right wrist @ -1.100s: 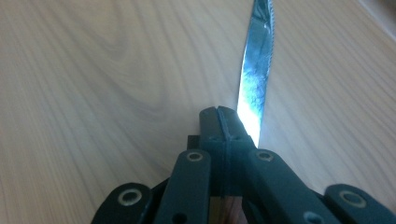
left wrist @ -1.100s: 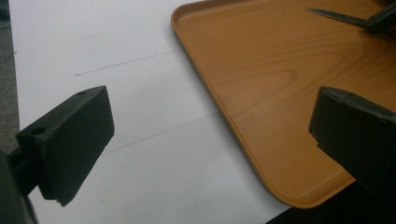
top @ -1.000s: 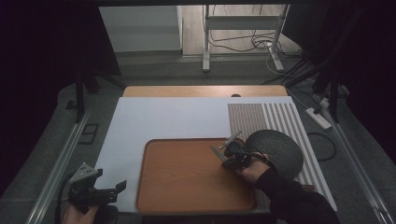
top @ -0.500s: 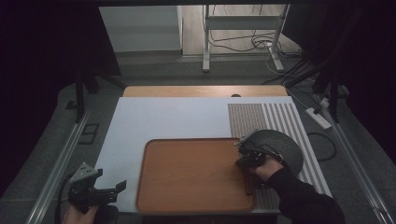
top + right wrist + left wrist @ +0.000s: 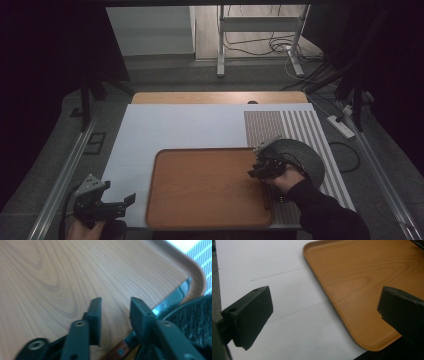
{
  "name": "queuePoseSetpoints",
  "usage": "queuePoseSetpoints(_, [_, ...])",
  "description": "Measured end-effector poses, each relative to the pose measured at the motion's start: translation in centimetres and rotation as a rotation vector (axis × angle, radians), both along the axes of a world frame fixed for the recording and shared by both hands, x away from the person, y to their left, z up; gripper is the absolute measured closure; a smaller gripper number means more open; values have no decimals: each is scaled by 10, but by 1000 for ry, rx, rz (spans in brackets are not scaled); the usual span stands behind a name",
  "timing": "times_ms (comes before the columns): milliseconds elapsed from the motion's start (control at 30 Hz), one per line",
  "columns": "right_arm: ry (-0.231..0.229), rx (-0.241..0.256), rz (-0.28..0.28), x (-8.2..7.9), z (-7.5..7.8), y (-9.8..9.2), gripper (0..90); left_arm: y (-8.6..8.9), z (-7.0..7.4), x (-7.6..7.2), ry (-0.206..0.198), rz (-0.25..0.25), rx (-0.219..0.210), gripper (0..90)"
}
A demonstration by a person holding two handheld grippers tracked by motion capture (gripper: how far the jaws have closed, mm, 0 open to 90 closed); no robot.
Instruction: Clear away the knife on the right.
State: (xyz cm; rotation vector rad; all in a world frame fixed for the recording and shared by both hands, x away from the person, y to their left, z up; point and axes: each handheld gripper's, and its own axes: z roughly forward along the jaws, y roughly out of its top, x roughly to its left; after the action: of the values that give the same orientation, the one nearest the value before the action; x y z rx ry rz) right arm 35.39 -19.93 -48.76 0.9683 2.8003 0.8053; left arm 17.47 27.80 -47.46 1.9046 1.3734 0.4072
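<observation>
The knife [image 5: 160, 307] now lies at the tray's [image 5: 200, 210] right edge; our right gripper [image 5: 115, 315] has released it, and the left gripper [image 5: 324, 315] idles open.

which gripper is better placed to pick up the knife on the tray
Right. The right gripper hovers at the tray's right edge just beside the knife, jaws open. The left gripper sits off the tray's left corner.
</observation>
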Motion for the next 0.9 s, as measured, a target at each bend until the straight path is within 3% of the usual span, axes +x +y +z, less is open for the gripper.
queuePoseSetpoints(33, [0,0,0,0,0,0,571,0,0,0,1,-2,1,9])
queuePoseSetpoints(133, [-22,-5,-3,-1,2,1,460,0,0,0,1,-6,4,9])
queuePoseSetpoints(200, [-46,3,-17,-2,6,1,319,0,0,0,1,-8,5,9])
queuePoseSetpoints(233, [-46,3,-17,-2,6,1,319,0,0,0,2,-9,5,9])
queuePoseSetpoints(267, [-65,2,-30,-3,8,-1,229,-1,0,0,2,-10,7,9])
queuePoseSetpoints(300, [-65,2,-30,-3,8,-1,229,-1,0,0,2,-11,8,9])
queuePoseSetpoints(333, [-86,1,-35,-4,9,-2,152,-1,0,0,3,-12,9,9])
queuePoseSetpoints(900, [-83,26,-34,-12,11,-17,0,-1,0,1,5,-13,10,9])
